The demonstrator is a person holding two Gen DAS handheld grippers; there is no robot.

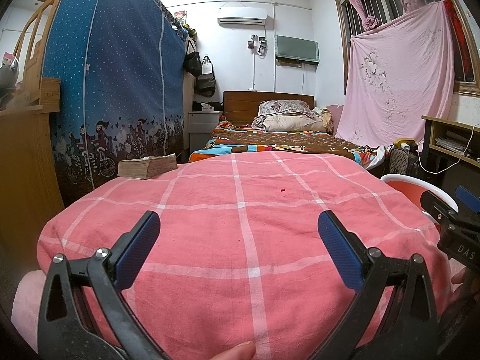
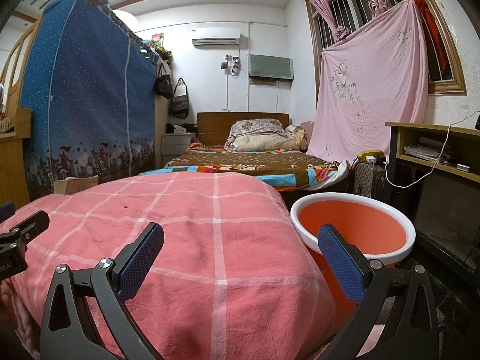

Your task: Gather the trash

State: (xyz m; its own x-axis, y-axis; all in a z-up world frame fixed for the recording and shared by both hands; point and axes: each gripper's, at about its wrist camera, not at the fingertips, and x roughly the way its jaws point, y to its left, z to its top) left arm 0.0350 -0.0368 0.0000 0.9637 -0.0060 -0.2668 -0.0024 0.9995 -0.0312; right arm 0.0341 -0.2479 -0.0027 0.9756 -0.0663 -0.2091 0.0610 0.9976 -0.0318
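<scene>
A pink checked cloth covers a raised surface in front of me; it also shows in the right wrist view. A tiny red scrap lies on it, seen too in the right wrist view. An orange bin with a white rim stands to the right of the cloth; its rim shows in the left wrist view. My left gripper is open and empty over the cloth. My right gripper is open and empty over the cloth's right edge, beside the bin. Each gripper's side shows in the other's view.
A thick book lies at the cloth's far left edge. A blue fabric wardrobe stands on the left, a bed behind, a wooden desk with a cable on the right, bags by it.
</scene>
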